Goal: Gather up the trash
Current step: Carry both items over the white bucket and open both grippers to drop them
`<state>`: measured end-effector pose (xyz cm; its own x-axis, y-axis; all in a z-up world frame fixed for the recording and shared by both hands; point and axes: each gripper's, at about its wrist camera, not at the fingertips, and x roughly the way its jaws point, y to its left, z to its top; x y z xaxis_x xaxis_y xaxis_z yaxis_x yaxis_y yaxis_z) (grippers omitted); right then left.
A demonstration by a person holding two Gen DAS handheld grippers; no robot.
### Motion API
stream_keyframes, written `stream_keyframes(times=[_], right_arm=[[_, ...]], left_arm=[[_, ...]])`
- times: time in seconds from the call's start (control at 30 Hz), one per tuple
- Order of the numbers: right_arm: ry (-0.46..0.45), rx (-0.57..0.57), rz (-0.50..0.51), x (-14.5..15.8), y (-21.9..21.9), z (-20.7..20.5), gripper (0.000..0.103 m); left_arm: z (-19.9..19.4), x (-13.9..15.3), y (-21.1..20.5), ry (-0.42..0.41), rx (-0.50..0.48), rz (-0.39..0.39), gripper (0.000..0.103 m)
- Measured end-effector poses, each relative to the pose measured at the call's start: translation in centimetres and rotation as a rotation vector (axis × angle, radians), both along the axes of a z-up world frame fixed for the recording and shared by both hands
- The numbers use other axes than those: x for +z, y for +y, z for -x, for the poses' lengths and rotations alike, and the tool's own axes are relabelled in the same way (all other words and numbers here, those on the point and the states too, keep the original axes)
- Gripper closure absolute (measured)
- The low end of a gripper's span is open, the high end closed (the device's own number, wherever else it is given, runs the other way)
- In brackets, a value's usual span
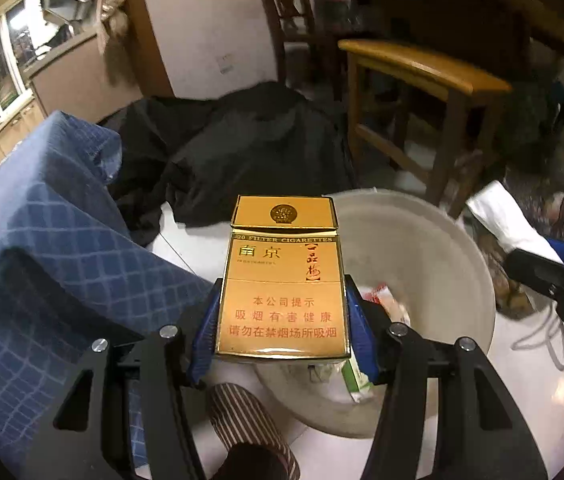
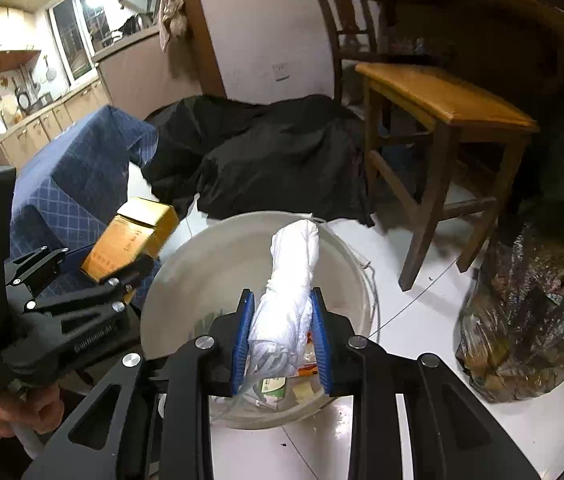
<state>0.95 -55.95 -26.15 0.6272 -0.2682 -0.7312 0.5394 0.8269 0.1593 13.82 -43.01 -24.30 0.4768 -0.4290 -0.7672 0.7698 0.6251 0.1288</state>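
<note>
My left gripper [image 1: 282,312] is shut on a gold cigarette pack [image 1: 282,280], its blue pads pressed on both long sides. The pack hangs over the left rim of a white bucket [image 1: 462,248] that holds scraps of trash. In the right wrist view my right gripper [image 2: 282,320] is shut on a rolled white cloth wad [image 2: 292,280], held above the middle of the same bucket [image 2: 186,272]. The left gripper [image 2: 122,272] with the cigarette pack [image 2: 130,240] shows at left there. In the left wrist view the right gripper's black body [image 1: 554,288] and the white wad [image 1: 502,216] show at the right edge.
A blue quilted cover [image 1: 42,240] lies left of the bucket, with black fabric [image 2: 282,160] behind it. A wooden stool [image 2: 442,120] stands at the back right. A dark bag of rubbish [image 2: 530,300] sits on the white floor at right. A striped slipper [image 1: 242,420] is below the pack.
</note>
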Motion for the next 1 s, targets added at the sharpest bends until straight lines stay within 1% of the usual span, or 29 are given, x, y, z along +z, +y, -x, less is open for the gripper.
stream_keyframes(times=[0.1, 0.23, 0.37, 0.57, 0.77, 0.9, 0.97, 1.0], right_arm=[[0.023, 0.016, -0.001, -0.5, 0.0, -1.2, 0.074], [0.063, 0.037, -0.007, -1.2, -0.5, -2.4, 0.074], [0.102, 0.057, -0.009, -1.9, -1.1, -2.8, 0.074], [0.125, 0.079, -0.014, -2.3, -1.6, -3.5, 0.074], [0.148, 0.094, -0.015, -2.6, -1.8, -4.3, 0.074], [0.146, 0.097, -0.026, -2.6, -2.2, -4.7, 0.073], [0.143, 0.108, -0.035, -2.7, -2.3, -5.0, 0.073], [0.146, 0.108, -0.035, -2.7, -2.4, -5.1, 0.067]], left_arm=[[0.0, -0.6, -0.3, 0.031, -0.019, -0.025, 0.049], [-0.1, -1.0, -0.4, 0.048, -0.028, -0.041, 0.049], [-0.8, -1.4, -0.6, 0.086, -0.017, -0.056, 0.049], [-0.3, -1.5, -1.6, 0.055, -0.077, -0.102, 0.049], [-1.0, -1.3, -2.4, 0.065, -0.14, -0.124, 0.049], [-1.8, -1.6, -2.5, 0.12, -0.183, -0.128, 0.049], [-2.2, -2.1, -2.6, 0.162, -0.217, -0.14, 0.049], [-2.3, -2.3, -2.7, 0.174, -0.224, -0.144, 0.049]])
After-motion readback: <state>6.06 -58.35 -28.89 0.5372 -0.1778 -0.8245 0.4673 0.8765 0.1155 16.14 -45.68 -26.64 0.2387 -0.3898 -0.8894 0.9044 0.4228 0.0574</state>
